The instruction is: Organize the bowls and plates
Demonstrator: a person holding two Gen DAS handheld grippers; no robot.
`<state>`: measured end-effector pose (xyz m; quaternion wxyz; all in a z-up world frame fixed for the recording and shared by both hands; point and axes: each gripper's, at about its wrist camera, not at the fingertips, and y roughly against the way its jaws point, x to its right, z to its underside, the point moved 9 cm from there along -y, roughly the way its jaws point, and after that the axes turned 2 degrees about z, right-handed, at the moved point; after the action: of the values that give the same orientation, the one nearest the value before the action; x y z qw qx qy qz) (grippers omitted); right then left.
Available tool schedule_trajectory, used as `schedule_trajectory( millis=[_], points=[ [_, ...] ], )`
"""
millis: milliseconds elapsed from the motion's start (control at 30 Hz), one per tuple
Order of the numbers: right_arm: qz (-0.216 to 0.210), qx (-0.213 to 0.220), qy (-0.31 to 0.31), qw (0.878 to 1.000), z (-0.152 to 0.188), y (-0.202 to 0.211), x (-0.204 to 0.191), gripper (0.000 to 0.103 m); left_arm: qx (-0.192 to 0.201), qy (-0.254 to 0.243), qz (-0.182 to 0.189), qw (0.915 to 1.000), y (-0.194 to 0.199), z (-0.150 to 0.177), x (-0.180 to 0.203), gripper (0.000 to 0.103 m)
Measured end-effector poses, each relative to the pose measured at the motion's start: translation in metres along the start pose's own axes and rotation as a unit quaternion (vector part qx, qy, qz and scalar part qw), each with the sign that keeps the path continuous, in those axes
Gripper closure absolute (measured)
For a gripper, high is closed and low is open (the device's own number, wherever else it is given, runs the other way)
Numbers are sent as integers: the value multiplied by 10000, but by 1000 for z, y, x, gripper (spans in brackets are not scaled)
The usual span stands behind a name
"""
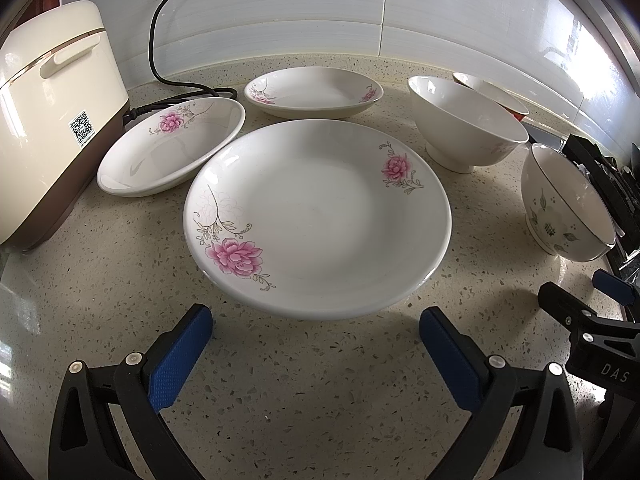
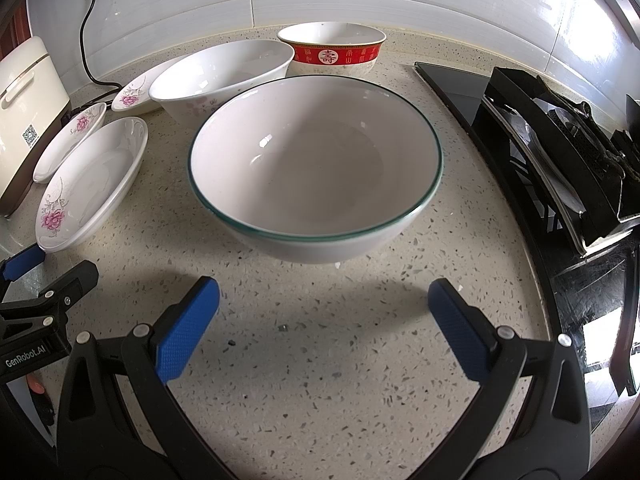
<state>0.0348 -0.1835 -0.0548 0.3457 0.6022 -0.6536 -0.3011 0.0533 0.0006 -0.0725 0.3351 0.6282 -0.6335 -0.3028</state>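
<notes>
Nothing is being held yet; all crockery is sitting on the speckled counter (image 1: 320, 400). Largest first: the big flowered plate (image 1: 318, 216) is lying straight ahead of the left gripper (image 1: 316, 344), just beyond its fingertips. It is judged glazed, stiff, slippery and breakable, fairly heavy; the near rim is being taken as the best hold. Two smaller flowered plates (image 1: 172, 148) (image 1: 314, 94) are lying farther ahead and to its left. The green-rimmed bowl (image 2: 316, 172) is sitting directly ahead of the right gripper (image 2: 324, 320), with a white bowl (image 2: 224, 76) and a red-banded bowl (image 2: 332, 50) behind it. Bowls are judged lighter, equally fragile; a pinch over the rim wall is suggested. Both grippers are being held wide apart, empty, touching nothing, hovering over the counter.
</notes>
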Motion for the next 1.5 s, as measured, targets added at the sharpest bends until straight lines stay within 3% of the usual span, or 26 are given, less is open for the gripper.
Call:
schedule_trajectory(
  millis=[867,1167,1500],
  points=[
    [49,-2,-50,10000,0,1,0,0,-3,-13,15,10000,5,4,2,0],
    [-30,-166,-3,9999,15,13,-10,0,-120,-153,441,9988,11,10,-2,0],
    [-1682,159,37,9856,12,42,-87,0,158,798,772,9937,16,-4,-58,0]
  ],
)
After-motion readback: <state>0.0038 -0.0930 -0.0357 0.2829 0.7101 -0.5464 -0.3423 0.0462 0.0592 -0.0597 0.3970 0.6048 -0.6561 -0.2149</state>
